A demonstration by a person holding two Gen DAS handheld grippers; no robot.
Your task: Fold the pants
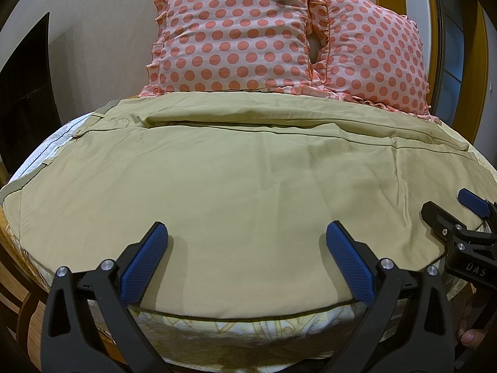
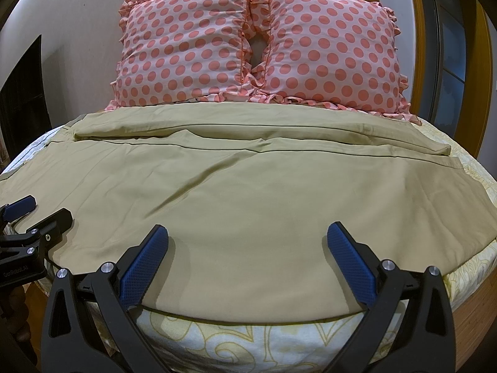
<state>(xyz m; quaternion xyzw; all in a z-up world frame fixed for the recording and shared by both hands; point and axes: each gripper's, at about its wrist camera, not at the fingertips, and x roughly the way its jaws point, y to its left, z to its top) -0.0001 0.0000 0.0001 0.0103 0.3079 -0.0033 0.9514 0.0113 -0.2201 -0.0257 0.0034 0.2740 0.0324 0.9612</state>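
The khaki pants [image 1: 236,171] lie flat across the bed [image 2: 236,342], looking light, limp and crease-prone, so the wide-open, empty left tool [image 1: 247,239] and right tool [image 2: 247,239] should pinch the near hem edge

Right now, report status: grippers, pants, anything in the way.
Left gripper open, right gripper open, both at the near edge, holding nothing. Pants spread flat across the bed. Two pillows behind them, not in the way.
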